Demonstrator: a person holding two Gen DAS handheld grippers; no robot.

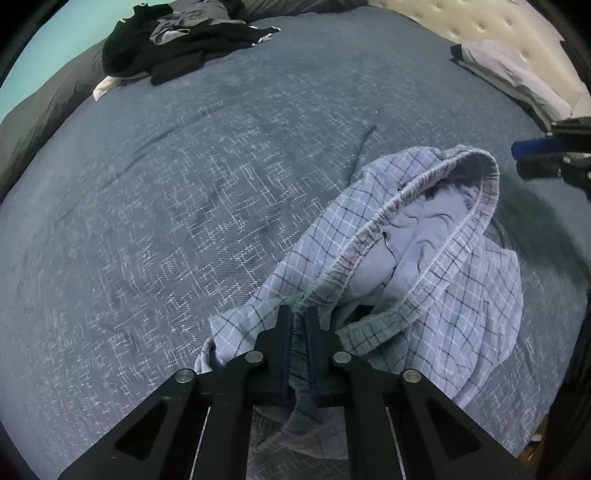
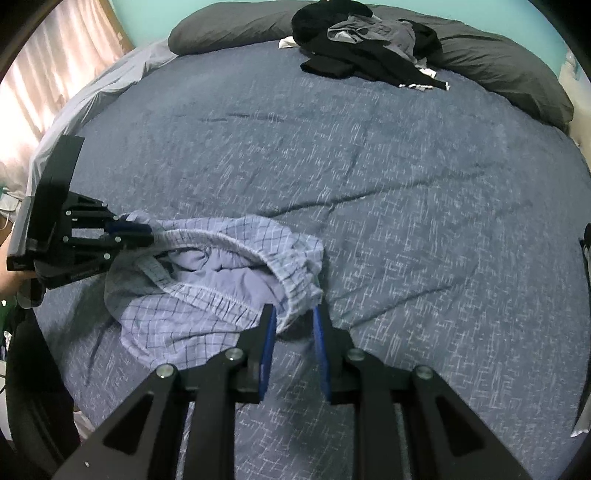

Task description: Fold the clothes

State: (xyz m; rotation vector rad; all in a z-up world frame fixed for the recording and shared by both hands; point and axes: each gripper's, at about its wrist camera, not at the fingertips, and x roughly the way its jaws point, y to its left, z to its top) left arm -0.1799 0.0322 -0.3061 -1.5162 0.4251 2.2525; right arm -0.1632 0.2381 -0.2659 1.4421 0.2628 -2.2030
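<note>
A pair of light blue checked shorts (image 1: 424,258) with an elastic waistband lies crumpled on the blue bedspread (image 1: 184,203). My left gripper (image 1: 298,314) is shut on the waistband at one end and lifts it slightly; it also shows in the right wrist view (image 2: 147,230), at the left. The shorts (image 2: 207,280) gape open at the waist. My right gripper (image 2: 293,314) is open, its blue pads either side of the far end of the waistband, just short of it. It shows in the left wrist view (image 1: 524,157) at the right edge.
A heap of dark clothes (image 1: 177,44) lies at the far side of the bed, also in the right wrist view (image 2: 373,48), against dark pillows (image 2: 517,74). A folded pale garment (image 1: 513,74) lies by the tufted headboard (image 1: 498,18). A curtain (image 2: 55,74) hangs left.
</note>
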